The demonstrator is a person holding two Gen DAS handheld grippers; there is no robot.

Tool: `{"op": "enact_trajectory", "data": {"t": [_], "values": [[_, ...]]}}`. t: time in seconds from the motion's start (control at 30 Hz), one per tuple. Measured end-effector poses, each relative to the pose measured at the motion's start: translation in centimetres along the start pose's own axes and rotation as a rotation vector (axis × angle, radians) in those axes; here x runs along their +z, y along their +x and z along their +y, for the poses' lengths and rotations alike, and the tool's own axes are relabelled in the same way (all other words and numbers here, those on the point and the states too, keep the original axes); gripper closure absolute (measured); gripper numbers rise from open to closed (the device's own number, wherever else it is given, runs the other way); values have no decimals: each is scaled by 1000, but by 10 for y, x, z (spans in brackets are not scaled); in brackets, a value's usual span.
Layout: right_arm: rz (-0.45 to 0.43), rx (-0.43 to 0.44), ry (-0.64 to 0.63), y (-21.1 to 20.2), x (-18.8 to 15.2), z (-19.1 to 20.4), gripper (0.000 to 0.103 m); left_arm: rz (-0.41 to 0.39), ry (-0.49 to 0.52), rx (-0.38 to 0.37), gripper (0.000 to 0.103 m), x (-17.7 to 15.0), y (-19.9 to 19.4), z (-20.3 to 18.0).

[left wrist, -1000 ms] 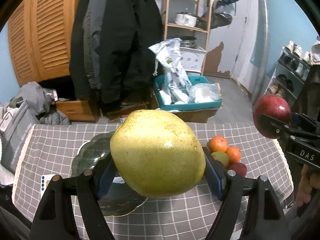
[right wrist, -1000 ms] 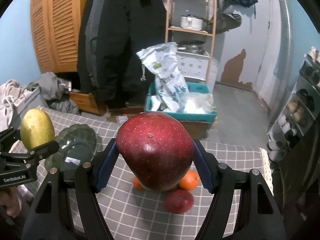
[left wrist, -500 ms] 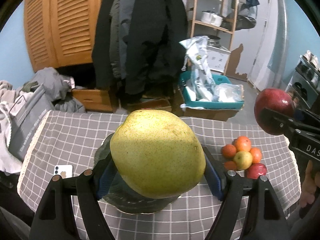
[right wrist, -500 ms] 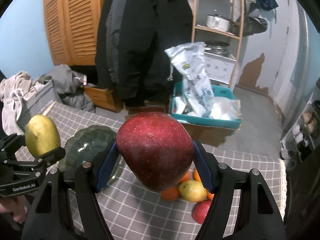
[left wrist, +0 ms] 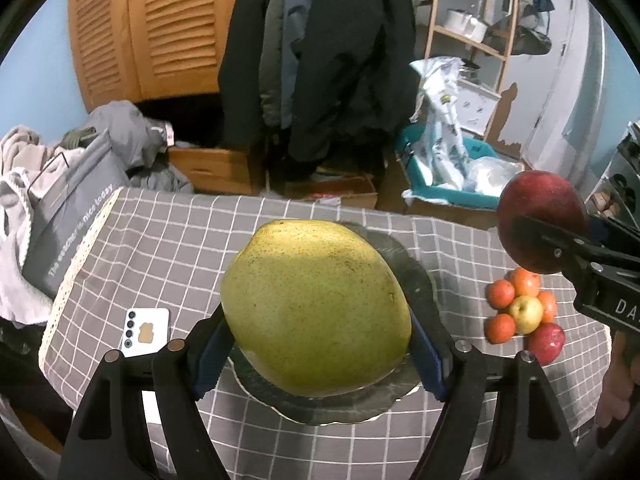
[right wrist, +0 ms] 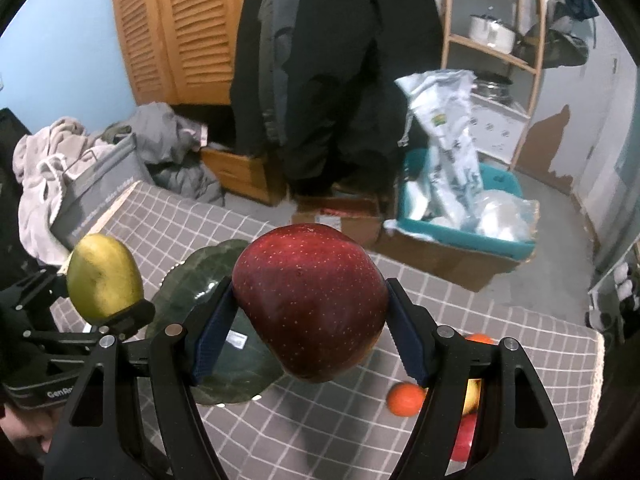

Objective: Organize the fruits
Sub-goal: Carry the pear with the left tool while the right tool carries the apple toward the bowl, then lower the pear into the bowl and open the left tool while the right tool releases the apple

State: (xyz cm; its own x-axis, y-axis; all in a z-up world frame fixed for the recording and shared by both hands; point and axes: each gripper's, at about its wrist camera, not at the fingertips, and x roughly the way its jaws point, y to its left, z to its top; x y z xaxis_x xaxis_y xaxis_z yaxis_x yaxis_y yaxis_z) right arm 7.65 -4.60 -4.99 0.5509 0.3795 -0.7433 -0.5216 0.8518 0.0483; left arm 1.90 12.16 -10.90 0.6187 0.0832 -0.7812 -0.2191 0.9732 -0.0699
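My left gripper (left wrist: 316, 344) is shut on a big yellow-green pear (left wrist: 316, 304), which hangs over a dark green leaf-shaped plate (left wrist: 416, 272). The right gripper (right wrist: 308, 336) is shut on a dark red apple (right wrist: 310, 300), held above the plate's right edge (right wrist: 192, 280). Each fruit also shows in the other view: the apple (left wrist: 540, 216) at the right, the pear (right wrist: 104, 282) at the left. A pile of small oranges (left wrist: 500, 294), a yellow apple (left wrist: 526, 314) and a red apple (left wrist: 546, 342) lies on the cloth right of the plate.
A grey checked cloth (left wrist: 160, 248) covers the table. A white phone (left wrist: 146, 332) lies face down left of the plate. Beyond the far edge stand a teal bin with bags (left wrist: 448, 184), hanging coats (left wrist: 320, 60) and a wooden shelf (left wrist: 472, 32). A grey bag (left wrist: 72, 216) leans at the left edge.
Both grippers carried their fruit to the left and lower, so the plate now lies under the pear. The fruit pile has slid to the right in both views.
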Motion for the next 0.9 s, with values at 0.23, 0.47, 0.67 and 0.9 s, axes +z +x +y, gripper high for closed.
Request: {"op": "enact_trajectory", "data": {"t": [0.23,0.47,0.67,0.9], "values": [[74,31,-4,38,-2,17,30,77,-32,42,23,-7,31,21],[153,51,-14,75,-9,28,30,173,-70,48,23,-16,66,33],[210,69,-13,101,-14,32,30,230,-115,30,23,-23,92,42],[259,84,6,119,-23,32,30,306,-129,43,23,-34,115,46]]}}
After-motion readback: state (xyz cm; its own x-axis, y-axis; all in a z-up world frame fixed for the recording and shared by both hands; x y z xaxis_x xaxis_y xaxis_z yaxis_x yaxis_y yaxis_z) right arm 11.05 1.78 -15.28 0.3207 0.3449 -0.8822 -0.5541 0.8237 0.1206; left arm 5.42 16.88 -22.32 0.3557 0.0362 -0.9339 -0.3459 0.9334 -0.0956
